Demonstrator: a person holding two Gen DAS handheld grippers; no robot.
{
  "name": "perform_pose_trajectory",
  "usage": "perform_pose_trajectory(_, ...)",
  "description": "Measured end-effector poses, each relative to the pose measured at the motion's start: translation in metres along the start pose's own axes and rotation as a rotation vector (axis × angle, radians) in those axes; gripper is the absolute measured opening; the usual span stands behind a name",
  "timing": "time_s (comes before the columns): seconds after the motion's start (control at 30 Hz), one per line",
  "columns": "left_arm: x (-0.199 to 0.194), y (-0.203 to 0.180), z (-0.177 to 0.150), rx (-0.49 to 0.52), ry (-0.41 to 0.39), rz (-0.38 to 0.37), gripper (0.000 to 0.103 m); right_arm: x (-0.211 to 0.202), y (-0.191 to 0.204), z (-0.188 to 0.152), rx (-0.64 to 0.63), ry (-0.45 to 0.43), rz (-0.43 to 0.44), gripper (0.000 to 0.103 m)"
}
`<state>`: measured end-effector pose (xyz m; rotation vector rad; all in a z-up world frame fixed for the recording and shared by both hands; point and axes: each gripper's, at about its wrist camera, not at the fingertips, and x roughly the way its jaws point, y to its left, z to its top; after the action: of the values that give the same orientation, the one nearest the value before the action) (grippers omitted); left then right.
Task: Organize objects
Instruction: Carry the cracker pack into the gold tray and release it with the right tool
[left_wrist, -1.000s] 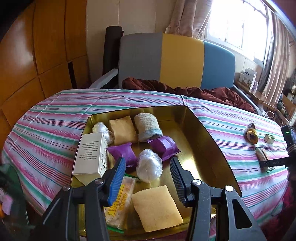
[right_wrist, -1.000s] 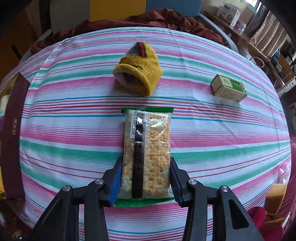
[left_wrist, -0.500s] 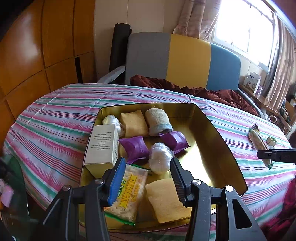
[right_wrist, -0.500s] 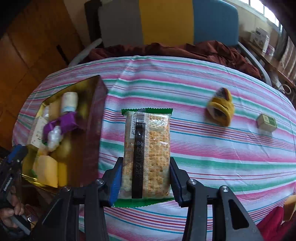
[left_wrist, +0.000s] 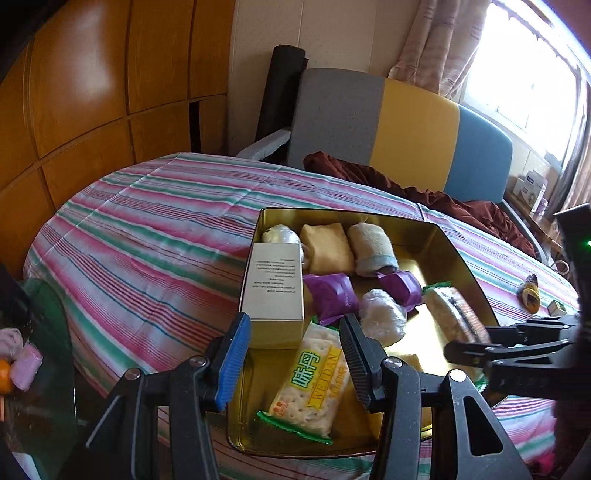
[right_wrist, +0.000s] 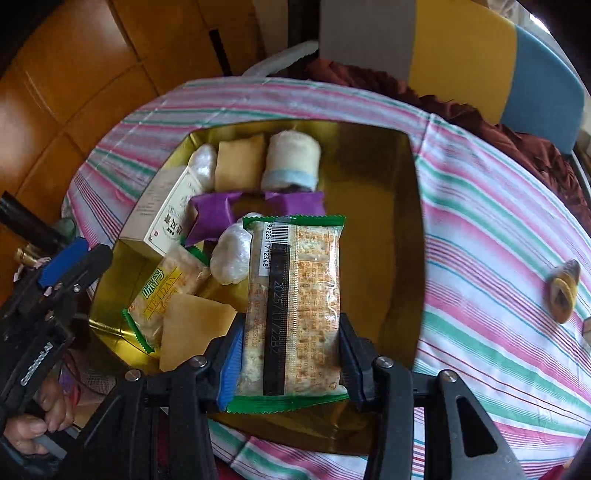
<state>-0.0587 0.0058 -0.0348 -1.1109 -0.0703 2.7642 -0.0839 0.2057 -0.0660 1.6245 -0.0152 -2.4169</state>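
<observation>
- The cracker packet (right_wrist: 293, 306), clear wrap with green ends and its barcode side up, is clamped across its near end between the two pads of the right gripper (right_wrist: 290, 356).
- The packet hangs over the gold tray (right_wrist: 369, 177); whether its far end touches the items beneath cannot be told from either view.
- In the tray lie a second cracker packet (left_wrist: 312, 384) printed with green characters, a white box (left_wrist: 273, 286), two purple pouches (left_wrist: 330, 297), a rolled cloth (left_wrist: 373, 247), yellow sponges (right_wrist: 238, 164) and white wrapped balls (left_wrist: 380, 319).
- The left gripper (left_wrist: 291, 356) hovers at the tray's near edge, its jaws spread apart with nothing between them.
- The tray sits on a striped tablecloth (left_wrist: 147, 236).
- A yellow knitted piece (right_wrist: 563, 291) lies on the cloth well apart from the tray.
</observation>
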Motion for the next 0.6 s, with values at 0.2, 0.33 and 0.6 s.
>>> perform_pose_trajectory(0.2, 0.001, 0.000, -0.001, 0.004, 0.006, -0.008, 0.051, 0.042, 0.005, -0.001, 0.002, 0.110, -0.053, 0.047)
perform_pose_trajectory(0.33, 0.003, -0.002, -0.001, 0.006, 0.009, -0.006, 0.051, 0.038, 0.003, -0.008, 0.022, 0.088, 0.010, 0.049)
perform_pose_trajectory(0.6, -0.001, -0.011, -0.001, 0.034, 0.003, -0.007, 0.053, 0.012, -0.002, -0.016, 0.047, -0.002, 0.051, 0.049)
